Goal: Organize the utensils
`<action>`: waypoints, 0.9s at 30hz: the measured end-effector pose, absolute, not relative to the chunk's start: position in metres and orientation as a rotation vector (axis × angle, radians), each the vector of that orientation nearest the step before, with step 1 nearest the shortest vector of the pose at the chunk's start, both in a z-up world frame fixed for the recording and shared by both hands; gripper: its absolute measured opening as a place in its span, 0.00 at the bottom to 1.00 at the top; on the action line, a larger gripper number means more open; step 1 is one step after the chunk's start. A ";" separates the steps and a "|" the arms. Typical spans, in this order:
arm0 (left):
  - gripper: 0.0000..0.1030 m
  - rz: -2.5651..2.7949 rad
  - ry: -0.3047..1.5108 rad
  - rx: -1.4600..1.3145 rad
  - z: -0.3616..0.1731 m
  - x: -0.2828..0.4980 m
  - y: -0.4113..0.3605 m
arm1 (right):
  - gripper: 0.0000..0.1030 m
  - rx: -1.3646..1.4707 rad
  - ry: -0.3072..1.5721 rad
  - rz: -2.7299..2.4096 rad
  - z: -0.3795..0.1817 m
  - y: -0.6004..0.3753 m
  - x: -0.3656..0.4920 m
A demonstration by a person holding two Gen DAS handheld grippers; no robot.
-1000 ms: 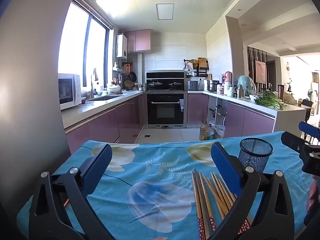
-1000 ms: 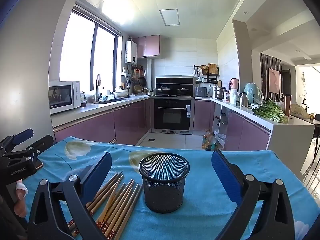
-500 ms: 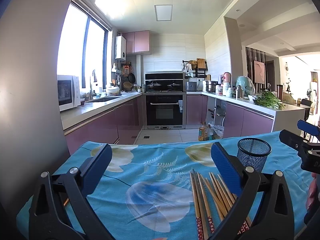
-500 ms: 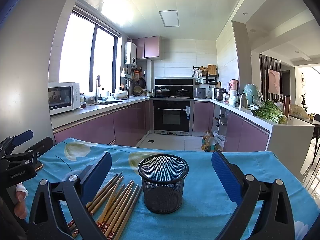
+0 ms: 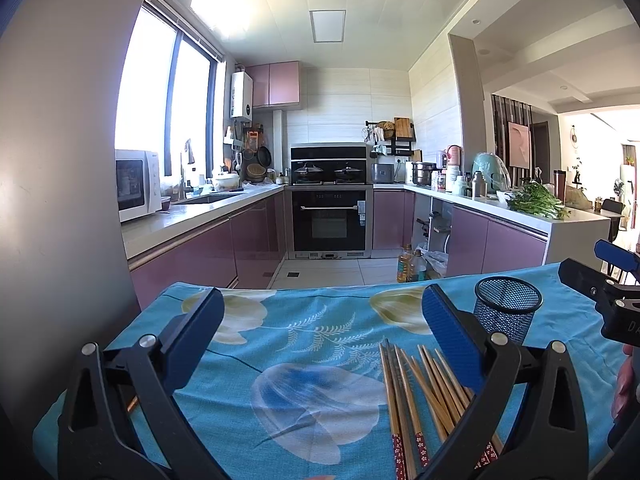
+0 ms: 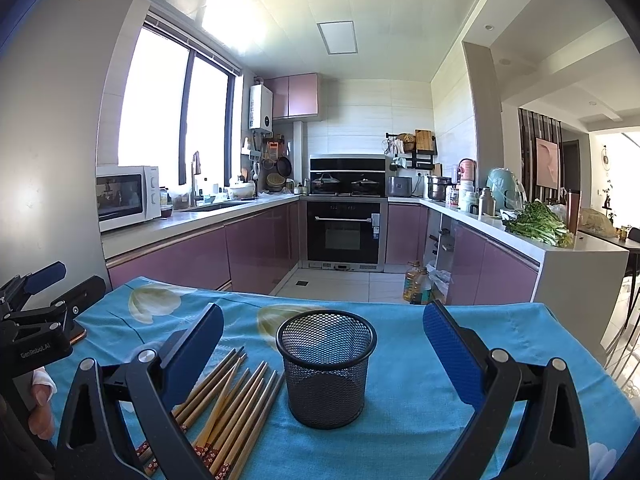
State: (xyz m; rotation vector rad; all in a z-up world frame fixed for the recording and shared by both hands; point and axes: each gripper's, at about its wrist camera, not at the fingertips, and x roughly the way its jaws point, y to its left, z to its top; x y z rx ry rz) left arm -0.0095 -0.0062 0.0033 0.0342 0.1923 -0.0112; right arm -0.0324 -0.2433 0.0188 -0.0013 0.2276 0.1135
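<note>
Several wooden chopsticks (image 5: 416,388) with red patterned ends lie side by side on the blue floral tablecloth (image 5: 304,344). They also show in the right wrist view (image 6: 232,400), left of an empty black mesh cup (image 6: 326,368). The cup stands upright and also shows in the left wrist view (image 5: 507,308). My left gripper (image 5: 320,328) is open and empty, above the cloth left of the chopsticks. My right gripper (image 6: 322,340) is open and empty, with the cup between its fingers' line of sight. Each gripper appears at the edge of the other's view.
The table's far edge (image 6: 360,300) drops to a tiled kitchen floor. Purple cabinets, an oven (image 6: 346,232) and a white counter with greens (image 6: 536,224) stand beyond. Oil bottles (image 6: 416,284) sit on the floor.
Both views shifted very slightly; the grippers barely moved. The chopsticks and cup have not moved.
</note>
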 end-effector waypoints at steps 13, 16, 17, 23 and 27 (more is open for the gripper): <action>0.95 -0.012 0.192 0.034 0.003 -0.010 -0.006 | 0.94 0.000 0.228 0.117 0.019 -0.244 -0.032; 0.95 -0.012 0.191 0.034 0.003 -0.010 -0.006 | 0.94 0.001 0.225 0.117 0.019 -0.245 -0.032; 0.95 -0.012 0.191 0.034 0.003 -0.010 -0.006 | 0.94 -0.001 0.226 0.116 0.019 -0.245 -0.032; 0.95 -0.013 0.189 0.034 0.004 -0.010 -0.006 | 0.94 0.001 0.225 0.120 0.020 -0.247 -0.033; 0.95 -0.014 0.190 0.034 0.005 -0.011 -0.007 | 0.94 -0.001 0.224 0.119 0.022 -0.246 -0.033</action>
